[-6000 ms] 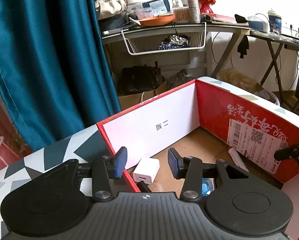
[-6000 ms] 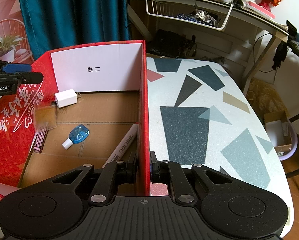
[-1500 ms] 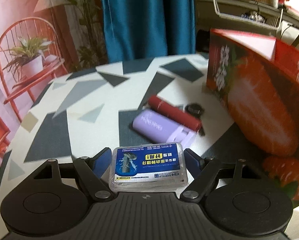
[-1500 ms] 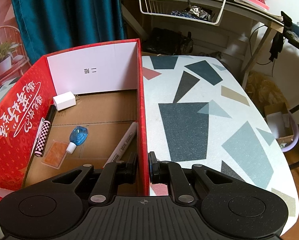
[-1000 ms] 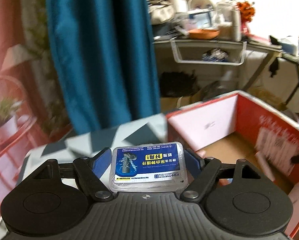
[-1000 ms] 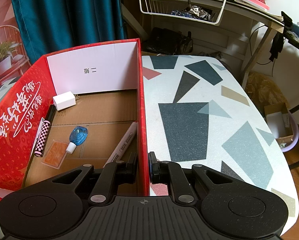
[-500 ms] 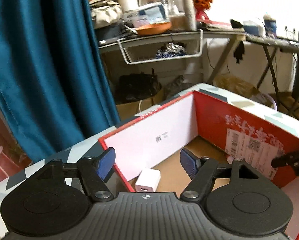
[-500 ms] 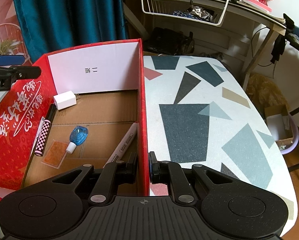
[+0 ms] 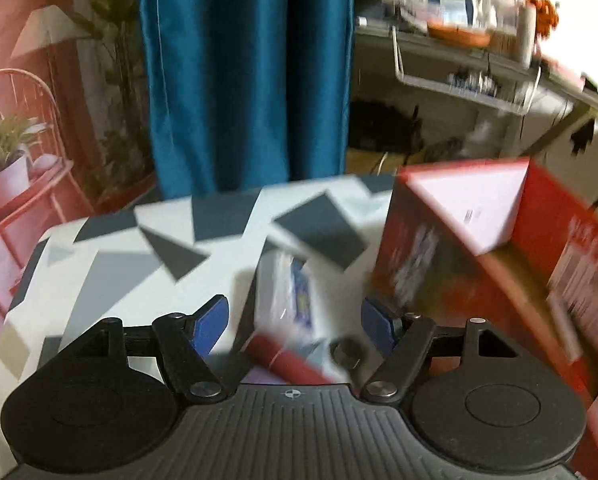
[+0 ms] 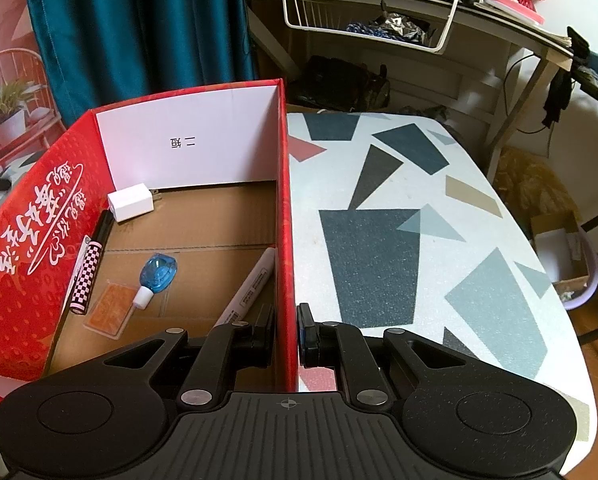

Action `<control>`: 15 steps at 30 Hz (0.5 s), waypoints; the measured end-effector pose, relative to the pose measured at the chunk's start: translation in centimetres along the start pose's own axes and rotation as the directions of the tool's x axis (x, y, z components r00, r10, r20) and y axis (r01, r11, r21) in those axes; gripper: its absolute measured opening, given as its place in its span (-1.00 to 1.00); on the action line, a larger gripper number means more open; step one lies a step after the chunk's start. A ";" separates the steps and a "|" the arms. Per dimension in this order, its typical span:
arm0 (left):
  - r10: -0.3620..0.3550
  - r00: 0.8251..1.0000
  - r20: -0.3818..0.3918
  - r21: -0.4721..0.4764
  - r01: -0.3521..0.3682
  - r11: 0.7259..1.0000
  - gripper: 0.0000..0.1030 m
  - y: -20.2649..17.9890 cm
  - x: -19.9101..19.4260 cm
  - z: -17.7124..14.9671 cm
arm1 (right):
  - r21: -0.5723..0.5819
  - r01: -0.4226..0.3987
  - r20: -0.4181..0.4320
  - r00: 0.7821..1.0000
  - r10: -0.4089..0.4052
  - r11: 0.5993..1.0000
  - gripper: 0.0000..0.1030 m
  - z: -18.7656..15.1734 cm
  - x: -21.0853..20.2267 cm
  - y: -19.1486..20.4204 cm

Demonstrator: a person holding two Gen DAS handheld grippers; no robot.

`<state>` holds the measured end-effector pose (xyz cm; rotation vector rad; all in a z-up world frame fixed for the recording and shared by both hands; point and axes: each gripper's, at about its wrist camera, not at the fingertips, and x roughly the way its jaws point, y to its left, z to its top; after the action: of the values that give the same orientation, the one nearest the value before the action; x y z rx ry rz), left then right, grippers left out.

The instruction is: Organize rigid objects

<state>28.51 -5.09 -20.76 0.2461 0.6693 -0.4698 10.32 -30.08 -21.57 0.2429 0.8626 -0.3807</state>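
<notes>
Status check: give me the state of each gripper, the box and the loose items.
Left gripper: open, empty, above table items.
Right gripper: shut on red box wall.
Red box: open-topped, upright.
White marker: lying inside box.
White charger: inside, far corner.
Dark red tube: on table, outside box.

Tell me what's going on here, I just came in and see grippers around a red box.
A person is sorting small items into the red cardboard box. The right gripper is shut on the box's right wall, steadying it. Inside lie a white charger block, a blue correction-tape dispenser, a white marker pen, a checkered pen and an orange card. The left gripper is open and empty above the patterned table, over a blurred dark red tube beside the box.
</notes>
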 end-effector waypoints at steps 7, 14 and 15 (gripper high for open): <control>0.004 0.999 -0.040 0.071 -0.001 0.997 0.70 1.4 0.7 -3.1 | -0.004 0.002 -0.002 1.000 -0.002 1.000 -0.79 0.0 0.0 0.0; 0.055 0.998 -0.001 -0.040 -0.055 0.998 0.69 1.9 3.2 0.7 | -0.013 0.010 -0.008 1.000 -0.010 1.000 -0.79 0.1 0.2 0.2; 0.063 0.998 -0.010 -0.028 -0.064 0.998 0.69 1.7 4.0 1.2 | -0.015 0.011 -0.010 1.000 -0.011 1.000 -0.79 0.1 0.2 0.2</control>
<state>32.72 -5.38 -22.30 0.2427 0.6747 -0.3986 10.57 -30.00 -21.63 0.2263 0.8765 -0.3834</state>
